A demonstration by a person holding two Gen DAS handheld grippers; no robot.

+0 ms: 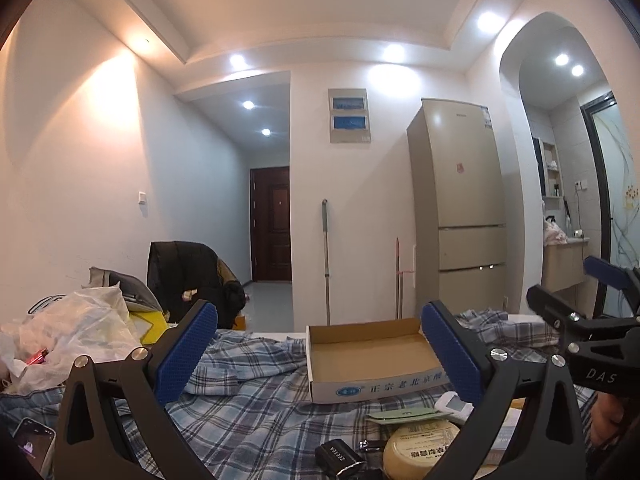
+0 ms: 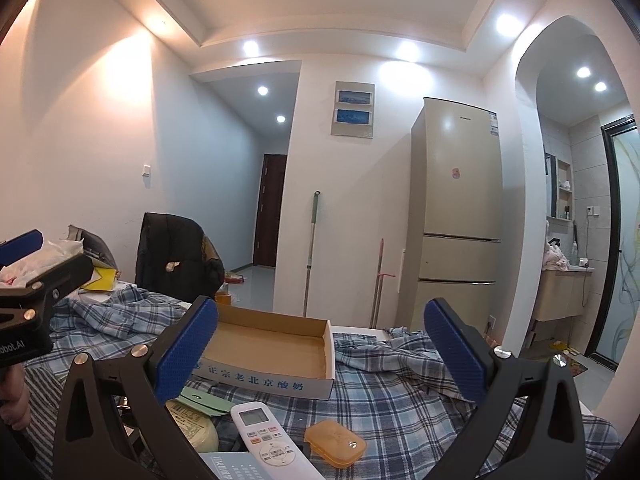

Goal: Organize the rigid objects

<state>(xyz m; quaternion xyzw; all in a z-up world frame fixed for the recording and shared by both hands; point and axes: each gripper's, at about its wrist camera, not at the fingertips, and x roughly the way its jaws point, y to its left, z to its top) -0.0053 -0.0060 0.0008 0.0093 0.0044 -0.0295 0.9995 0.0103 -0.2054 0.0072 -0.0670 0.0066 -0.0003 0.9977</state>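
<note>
Both sets of jaws are spread wide with nothing between them, so the left gripper [image 1: 318, 354] and right gripper [image 2: 320, 354] are empty and just hovering above the bed.

Stuff to sort is scattered on the plaid sheet [image 2: 400, 396] at the near edge: a white remote [image 2: 266, 436], an orange case [image 2: 335, 443], a round yellowish tin [image 1: 420, 446] and a little black box [image 1: 339, 460]. An open cardboard tray [image 2: 276, 380] sits just beyond them, bare inside, open top facing up. My guess is it's parked there as the drop-off spot, close enough that each item only needs a short hop over the front wall. Nothing has gone in yet, so I'd say the job is right at the start.

What each camera gets that the other doesn't:
- Right wrist view shows the remote whole, screen and buttons up, and the orange case to its right. In the left wrist view the case isn't visible at all and the remote is only a corner peeking past the right finger.
- Left wrist view picks up the black box, a phone [image 1: 32, 446] at the near left and a heap of plastic bags [image 1: 76, 320] on the left.

If I had to pick, the right gripper looks better lined up for the remote or the case.
</note>
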